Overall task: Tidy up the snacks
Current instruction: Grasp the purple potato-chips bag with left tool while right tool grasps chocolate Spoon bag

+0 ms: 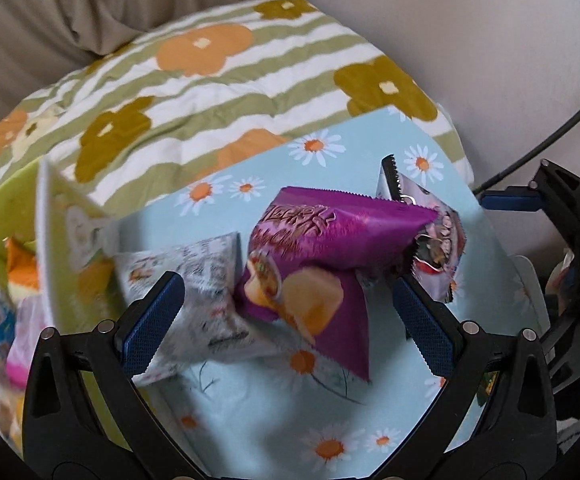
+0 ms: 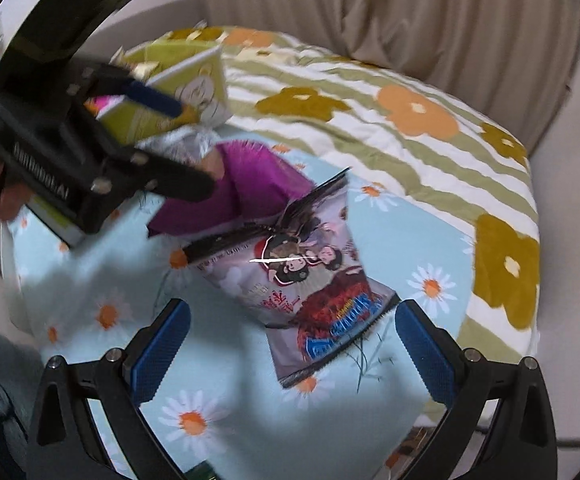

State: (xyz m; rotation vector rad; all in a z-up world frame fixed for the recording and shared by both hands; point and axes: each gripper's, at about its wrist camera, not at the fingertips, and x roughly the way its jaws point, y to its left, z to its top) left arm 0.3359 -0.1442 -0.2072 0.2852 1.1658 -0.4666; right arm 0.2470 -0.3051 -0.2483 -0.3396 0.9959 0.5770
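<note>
Snacks [image 1: 322,256] between wide-open left gripper [image 1: 290,320]

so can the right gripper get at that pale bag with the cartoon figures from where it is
Probably yes: the right gripper is open, the pale cartoon bag lies just ahead on the daisy cloth, nothing between them.

Home, likely a bedroom: flowered quilt [image 1: 178,92] over a bed, daisy-print sheet [image 2: 250,400] nearer, beige curtain [image 2: 410,8] hanging at the far side.
</note>
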